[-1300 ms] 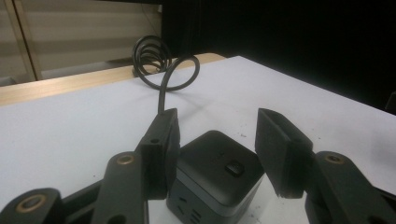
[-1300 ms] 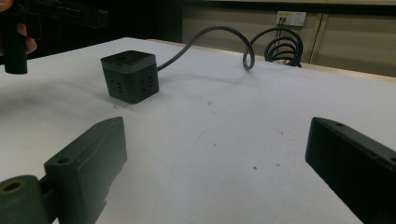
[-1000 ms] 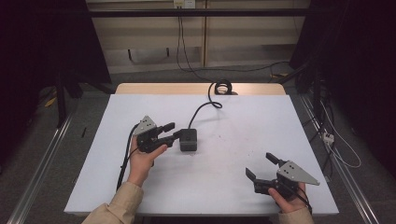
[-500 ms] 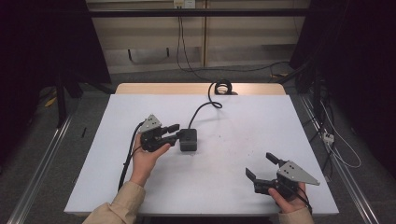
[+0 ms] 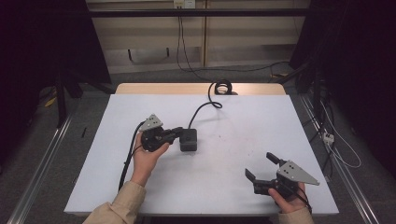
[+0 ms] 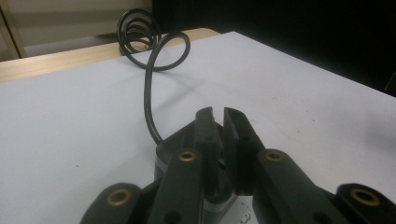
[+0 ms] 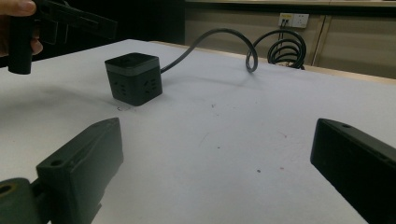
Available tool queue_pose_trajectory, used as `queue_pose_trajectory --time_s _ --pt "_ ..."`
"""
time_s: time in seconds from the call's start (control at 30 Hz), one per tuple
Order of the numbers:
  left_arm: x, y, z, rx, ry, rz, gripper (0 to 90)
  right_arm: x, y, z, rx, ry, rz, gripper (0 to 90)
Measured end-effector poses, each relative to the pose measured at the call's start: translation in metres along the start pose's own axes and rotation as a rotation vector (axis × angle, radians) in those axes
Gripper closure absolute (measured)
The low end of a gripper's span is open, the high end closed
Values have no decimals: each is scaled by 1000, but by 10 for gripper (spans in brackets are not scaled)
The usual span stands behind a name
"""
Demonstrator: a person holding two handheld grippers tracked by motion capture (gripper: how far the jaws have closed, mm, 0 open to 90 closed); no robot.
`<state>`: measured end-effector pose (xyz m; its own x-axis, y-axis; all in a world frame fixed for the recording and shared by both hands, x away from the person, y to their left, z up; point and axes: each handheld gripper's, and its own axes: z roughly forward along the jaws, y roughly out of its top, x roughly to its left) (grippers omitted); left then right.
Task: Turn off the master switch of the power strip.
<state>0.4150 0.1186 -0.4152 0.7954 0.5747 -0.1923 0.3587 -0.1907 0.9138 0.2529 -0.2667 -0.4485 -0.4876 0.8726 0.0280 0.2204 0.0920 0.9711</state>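
Note:
A black cube-shaped power socket (image 5: 188,139) sits mid-table, its black cable (image 5: 203,108) running back to a coil (image 5: 222,87) at the far edge. My left gripper (image 5: 177,132) is held at the cube's left side, tips just over its top edge. In the left gripper view the jaws stand almost together (image 6: 218,114) with nothing between them, the cube (image 6: 168,142) just beneath. My right gripper (image 5: 260,165) rests near the front right of the table, jaws wide apart and empty. In the right gripper view, the cube (image 7: 134,78) stands well ahead of it.
The white table top (image 5: 261,121) has a wooden strip along its far edge, where the cable coil (image 7: 285,49) lies. Wall outlets and cables lie on the floor beyond. Metal rails run along both sides of the table.
My left gripper has edged slightly right toward the cube and its jaws look closer together. The right gripper has stayed in place.

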Motion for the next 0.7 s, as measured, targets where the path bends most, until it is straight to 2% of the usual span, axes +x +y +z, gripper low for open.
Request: queue_pose_trajectory --time_s 0.23,0.47,0.7 --pt "1 0 1 20 1 -14 878 0 0 0 1 3 -1 22" --pt "1 -1 4 40 -16 -29 900 0 0 1 -1 3 -4 23" --pt "-5 3 11 80 -31 -20 900 1 0 1 1 5 -6 24"
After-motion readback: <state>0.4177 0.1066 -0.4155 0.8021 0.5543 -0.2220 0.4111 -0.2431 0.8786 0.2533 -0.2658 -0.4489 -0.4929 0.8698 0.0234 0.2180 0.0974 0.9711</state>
